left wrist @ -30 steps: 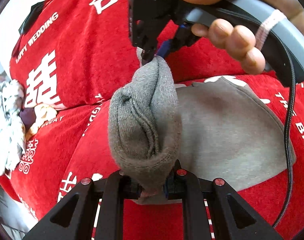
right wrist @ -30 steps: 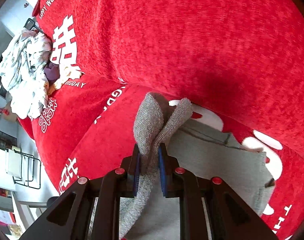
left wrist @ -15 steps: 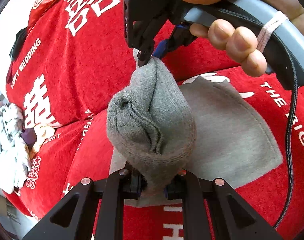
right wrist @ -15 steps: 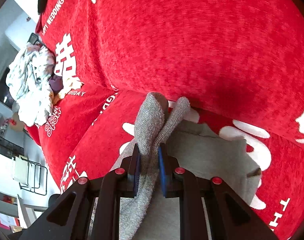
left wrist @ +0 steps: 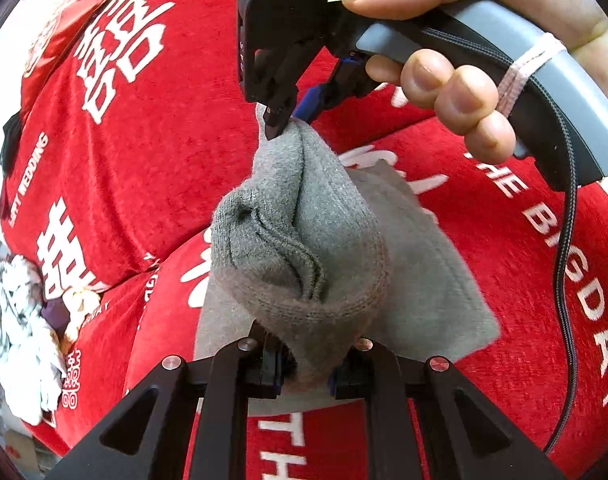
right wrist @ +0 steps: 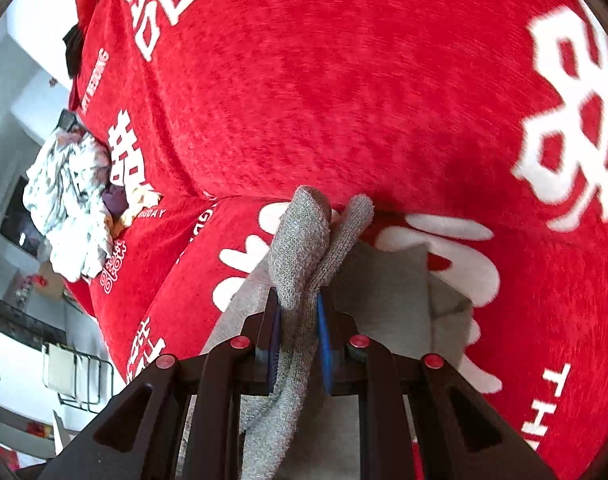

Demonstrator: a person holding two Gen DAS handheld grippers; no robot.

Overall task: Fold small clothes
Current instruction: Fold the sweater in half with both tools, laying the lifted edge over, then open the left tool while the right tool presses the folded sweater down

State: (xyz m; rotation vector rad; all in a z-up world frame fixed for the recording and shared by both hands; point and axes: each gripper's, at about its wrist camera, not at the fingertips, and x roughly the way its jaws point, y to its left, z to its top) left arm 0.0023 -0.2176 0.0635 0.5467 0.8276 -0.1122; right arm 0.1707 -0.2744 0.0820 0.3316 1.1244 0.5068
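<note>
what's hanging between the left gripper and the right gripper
A grey sock, pinched at opposite ends by the left gripper and right gripper; the left wrist view shows it.

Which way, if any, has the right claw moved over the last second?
Yes: the right claw rose away from the seat; in its view the flat grey cloth has shrunk and the backrest lettering sits lower.

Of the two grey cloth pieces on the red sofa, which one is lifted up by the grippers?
The grey sock, bunched and pinched by both the left gripper and the right gripper. The other grey piece lies flat on the red cover beneath it.
</note>
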